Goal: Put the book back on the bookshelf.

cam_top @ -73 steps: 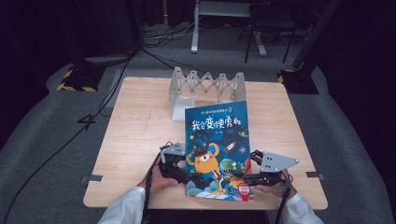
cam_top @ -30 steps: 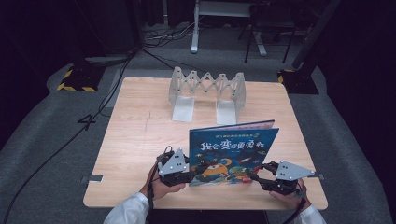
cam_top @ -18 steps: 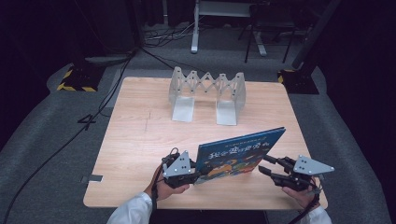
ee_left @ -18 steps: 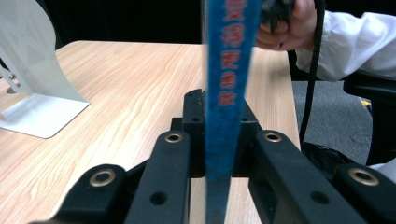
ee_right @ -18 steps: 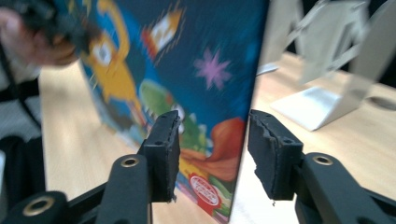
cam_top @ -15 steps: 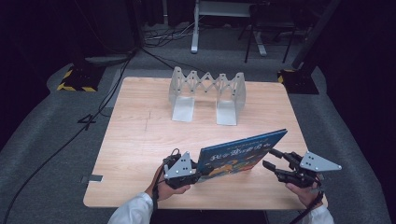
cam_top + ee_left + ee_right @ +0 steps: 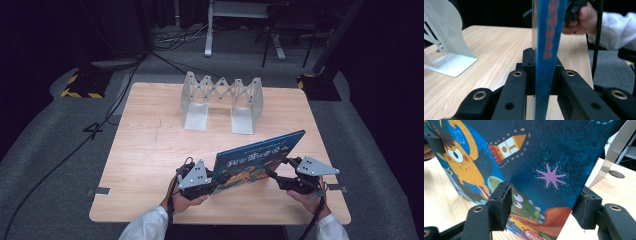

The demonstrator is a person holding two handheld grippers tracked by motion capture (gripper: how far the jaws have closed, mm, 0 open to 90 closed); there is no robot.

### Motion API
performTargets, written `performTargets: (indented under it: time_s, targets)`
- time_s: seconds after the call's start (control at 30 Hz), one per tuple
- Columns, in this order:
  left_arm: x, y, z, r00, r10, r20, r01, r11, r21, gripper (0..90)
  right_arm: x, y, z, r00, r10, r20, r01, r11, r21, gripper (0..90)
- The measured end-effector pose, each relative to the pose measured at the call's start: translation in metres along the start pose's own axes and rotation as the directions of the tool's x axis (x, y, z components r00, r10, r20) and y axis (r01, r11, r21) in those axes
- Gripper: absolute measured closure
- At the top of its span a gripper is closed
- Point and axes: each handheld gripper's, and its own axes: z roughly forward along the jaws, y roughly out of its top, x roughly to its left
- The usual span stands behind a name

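Note:
A picture book [image 7: 257, 160] with a blue cover and cartoon creatures stands on edge above the table's front, its right end raised. My left gripper [image 7: 216, 181] is shut on its left edge. In the left gripper view the thin blue edge [image 7: 546, 50] sits pinched between the jaws [image 7: 541, 62]. My right gripper [image 7: 272, 172] is by the book's lower right part. Its jaws have just been opening. In the right gripper view they [image 7: 544, 207] stand wide apart with the cover [image 7: 536, 157] close in front, and neither pad presses on it.
A white metal expanding book rack [image 7: 222, 102] stands at the back middle of the wooden table [image 7: 150, 150], and its plates show in the left gripper view [image 7: 446, 50] and the right gripper view [image 7: 616, 152]. Cables and stand legs lie on the grey floor beyond.
The book went from lying flat to standing on edge, then tilted with its right end up. My right gripper let go of it and drew off to the right.

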Motion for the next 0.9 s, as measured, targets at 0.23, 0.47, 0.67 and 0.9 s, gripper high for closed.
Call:
performTargets:
  time_s: [0.23,0.47,0.67,0.9]
  targets:
    - [-0.001,0.007,0.007,0.9999,-0.011,0.007,0.011,0.9988,-0.048,80.4,0.0,-0.002,-0.001,1.0,-0.002,-0.004,0.002,1.0,-0.007,39.3]
    - [0.001,0.004,0.013,0.9994,-0.03,0.019,0.031,0.996,-0.083,79.3,0.0,-0.003,-0.001,1.0,-0.007,0.0,0.007,1.0,-0.015,39.3]
    - [-0.002,0.007,0.022,0.9998,-0.014,0.016,0.016,0.9954,-0.095,79.3,0.0,-0.004,-0.002,0.9999,-0.012,-0.003,0.012,1.0,-0.017,39.5]
    - [-0.004,0.01,0.021,0.9999,0.014,0.004,-0.013,0.9972,-0.074,82.1,-0.004,-0.019,-0.001,0.9998,0.017,0.012,-0.018,0.999,0.043,37.7]
